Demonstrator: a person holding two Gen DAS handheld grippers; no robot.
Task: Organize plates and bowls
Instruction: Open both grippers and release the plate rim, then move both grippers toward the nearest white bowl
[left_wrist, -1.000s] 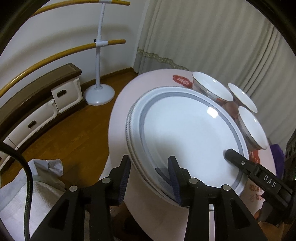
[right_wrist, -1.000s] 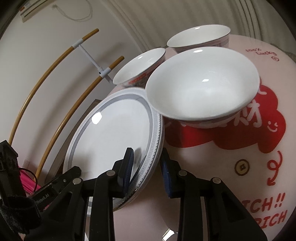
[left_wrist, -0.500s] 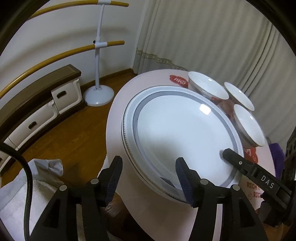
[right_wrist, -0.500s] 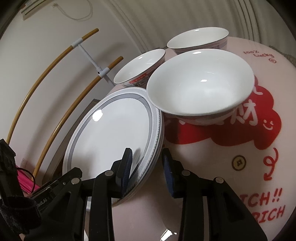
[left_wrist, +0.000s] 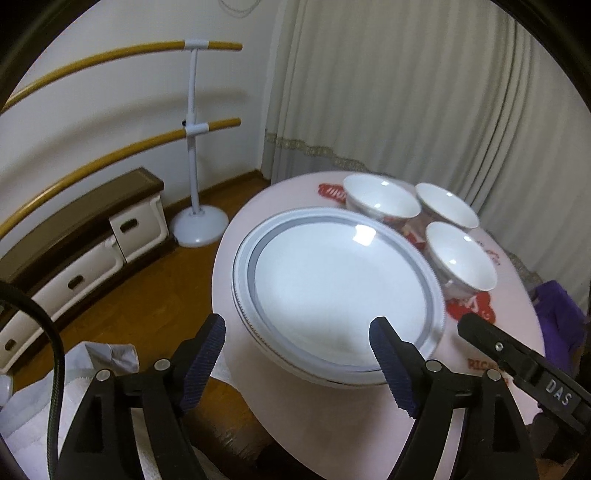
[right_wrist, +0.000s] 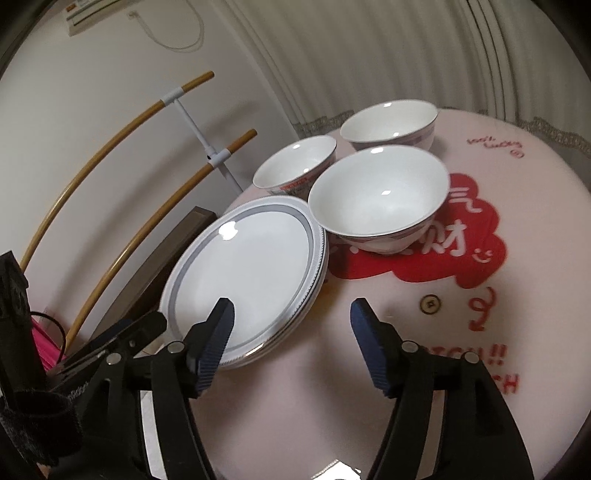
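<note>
A stack of white plates with grey rims (left_wrist: 340, 291) lies on the round pink table (left_wrist: 236, 258), near its left edge. Three white bowls (left_wrist: 382, 201) (left_wrist: 447, 206) (left_wrist: 461, 258) stand apart behind it. My left gripper (left_wrist: 297, 332) hovers before the stack's near rim, its jaws opening, its pads off the plates. In the right wrist view the plates (right_wrist: 251, 273) sit left of the nearest bowl (right_wrist: 380, 199). My right gripper (right_wrist: 291, 314) hangs over the stack's right rim, its jaws opening and holding nothing.
A stand with two wooden bars (left_wrist: 192, 125) and a low cabinet (left_wrist: 85, 229) line the wall on the left. Curtains (left_wrist: 406, 92) hang behind the table. A white cloth (left_wrist: 103, 358) lies low on the left, something purple (left_wrist: 557, 314) on the right. The table's red print (right_wrist: 476, 254) is bare.
Both grippers have let go of the plate rim, spread wide, and pulled back and up. The plate stack stays on the table.
</note>
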